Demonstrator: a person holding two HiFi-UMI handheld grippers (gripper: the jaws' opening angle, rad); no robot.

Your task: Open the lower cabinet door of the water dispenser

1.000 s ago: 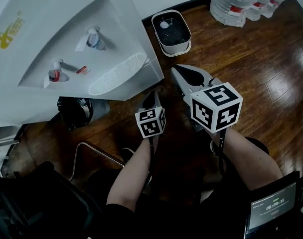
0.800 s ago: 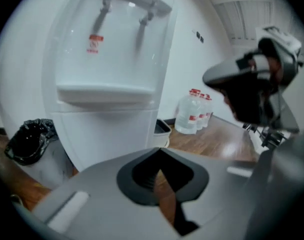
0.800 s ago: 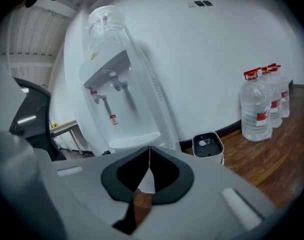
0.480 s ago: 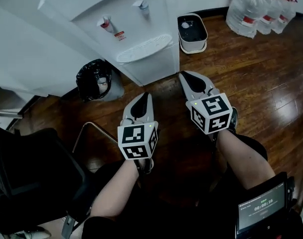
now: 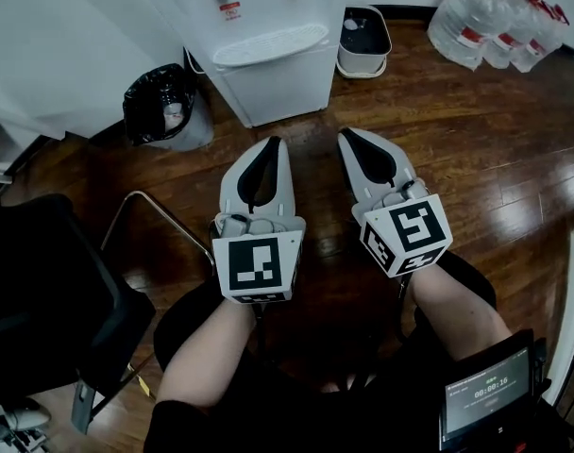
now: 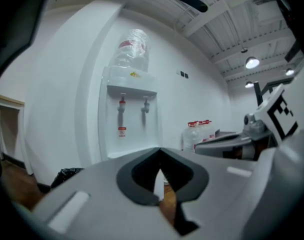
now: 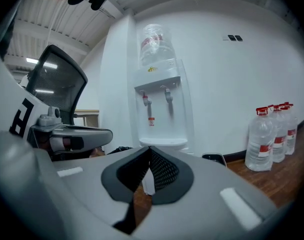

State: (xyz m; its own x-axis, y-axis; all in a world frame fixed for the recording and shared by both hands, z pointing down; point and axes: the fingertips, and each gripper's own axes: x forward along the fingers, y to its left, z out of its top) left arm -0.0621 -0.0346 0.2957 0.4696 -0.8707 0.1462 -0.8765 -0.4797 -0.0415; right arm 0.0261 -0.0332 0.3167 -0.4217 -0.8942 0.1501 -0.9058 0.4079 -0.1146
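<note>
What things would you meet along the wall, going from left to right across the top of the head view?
black-bagged bin → water dispenser → small white container → large water bottles

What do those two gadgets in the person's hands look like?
Each hand carries pale grey tongs, the left tongs and the right tongs. Both taper to a point and have a black lining around a teardrop-shaped hollow. Behind them sit a left cube and a right cube, white with black square markers. The forearms are bare and the clothing is dark.
</note>
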